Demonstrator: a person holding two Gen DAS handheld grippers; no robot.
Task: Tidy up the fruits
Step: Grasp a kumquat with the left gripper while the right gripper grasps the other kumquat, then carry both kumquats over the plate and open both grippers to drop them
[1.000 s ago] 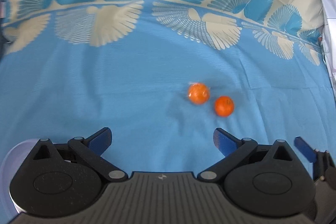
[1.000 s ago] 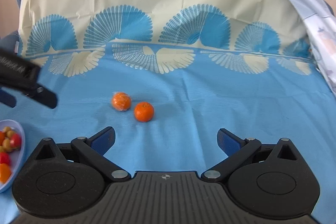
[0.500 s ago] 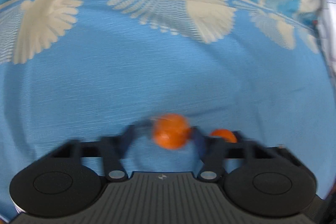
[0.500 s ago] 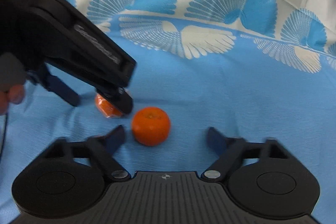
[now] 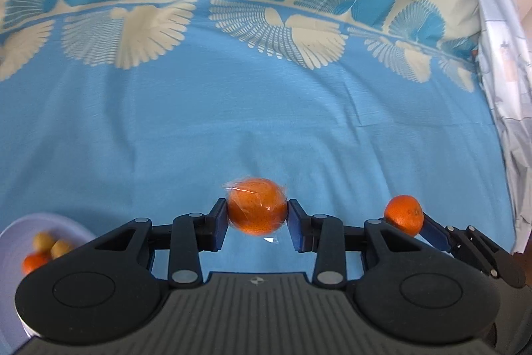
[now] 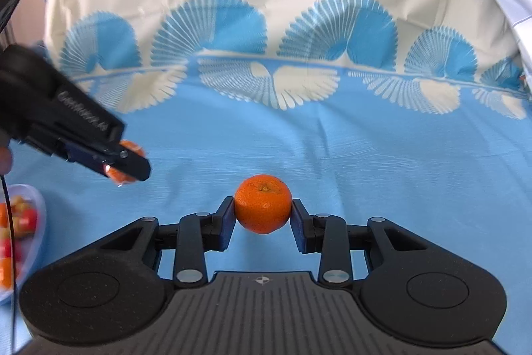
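Blue cloth [image 5: 232,128]: both claws newly gripping tangerines.

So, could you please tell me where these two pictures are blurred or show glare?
Left wrist view: sharp, with small glints on the film around the wrapped orange. Right wrist view: the bare orange is crisp, while the left gripper at the picture's left is smeared by motion; fisheye bends the cloth's pattern.

A counter [image 5: 232,122] is covered by a smooth blue cloth [image 6: 382,162] with a cream border of fan-shaped blue and white motifs along its far edge. At the near left, a pale lavender bowl [image 5: 20,232] of small orange, yellow and red fruits [image 6: 20,218] rests on the cloth.
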